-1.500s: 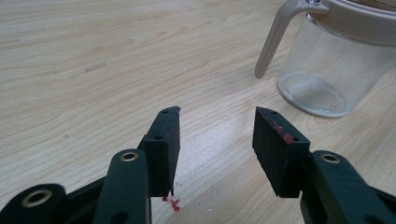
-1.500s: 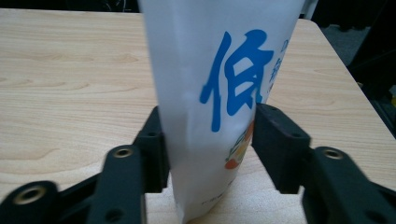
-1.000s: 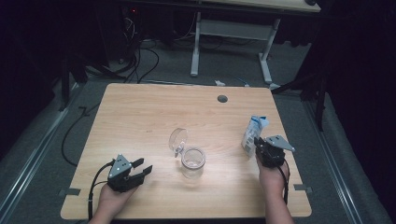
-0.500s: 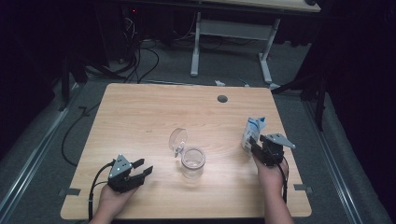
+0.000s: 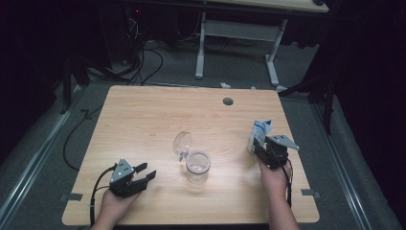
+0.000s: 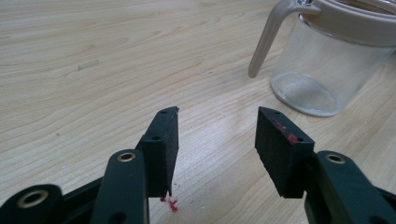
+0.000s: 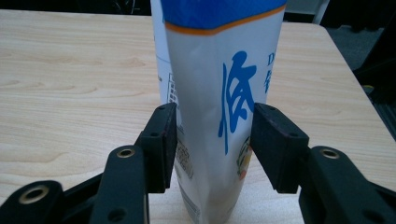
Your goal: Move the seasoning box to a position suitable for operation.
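Right now the right gripper (image 5: 261, 149) is standing at the carton (image 5: 258, 134), which is sitting upright on the tabletop (image 5: 143, 115) at about 3 o'clock from the glass jar (image 5: 197, 165). Its 2 fingers (image 7: 163, 135) have just been opening and are now straddling the carton's lower half, 1 on each side. They are lying close against its walls, but I am not seeing them squeeze it. To my eye the person is lining up a grip low on the carton's body, so that it can be lifted without tipping.

Meanwhile the jar is waiting near the middle of the tabletop with its lid (image 5: 183, 142) flipped up at 11 o'clock, leaving the mouth clear, presumably for pouring. The left gripper (image 5: 146, 173) is resting at about 8 o'clock from the jar, well apart from it. Its fingers are spread wide with nothing between them and are pointing toward the jar's handle side, likely ready to steady it.
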Available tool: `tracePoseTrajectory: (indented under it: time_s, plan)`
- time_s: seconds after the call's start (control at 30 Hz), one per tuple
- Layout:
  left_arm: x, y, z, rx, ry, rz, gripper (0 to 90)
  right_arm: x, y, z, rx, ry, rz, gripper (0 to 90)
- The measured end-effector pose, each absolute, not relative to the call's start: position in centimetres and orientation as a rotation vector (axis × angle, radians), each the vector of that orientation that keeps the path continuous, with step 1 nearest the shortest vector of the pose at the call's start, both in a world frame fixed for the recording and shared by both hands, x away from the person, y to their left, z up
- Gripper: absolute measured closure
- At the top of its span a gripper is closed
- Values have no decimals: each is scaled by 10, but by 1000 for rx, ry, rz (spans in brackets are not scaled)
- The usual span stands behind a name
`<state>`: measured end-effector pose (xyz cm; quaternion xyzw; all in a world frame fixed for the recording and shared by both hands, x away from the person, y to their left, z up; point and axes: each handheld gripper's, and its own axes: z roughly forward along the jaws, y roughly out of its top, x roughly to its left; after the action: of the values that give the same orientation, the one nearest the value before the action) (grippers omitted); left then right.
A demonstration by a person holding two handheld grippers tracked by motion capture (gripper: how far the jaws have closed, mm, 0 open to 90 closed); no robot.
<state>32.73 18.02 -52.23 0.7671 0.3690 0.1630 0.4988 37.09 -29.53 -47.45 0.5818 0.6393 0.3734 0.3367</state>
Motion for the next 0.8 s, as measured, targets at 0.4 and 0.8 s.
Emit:
tracePoseTrajectory:
  time_s: [0.4, 0.8]
  plan:
    - [327, 179, -523, 1859, 880, 388, 469, 371, -298, -472, 1484, 1686, 981, 676]
    - [327, 178, -524, 1867, 877, 387, 469, 370, -302, -471, 1478, 1694, 1014, 800]
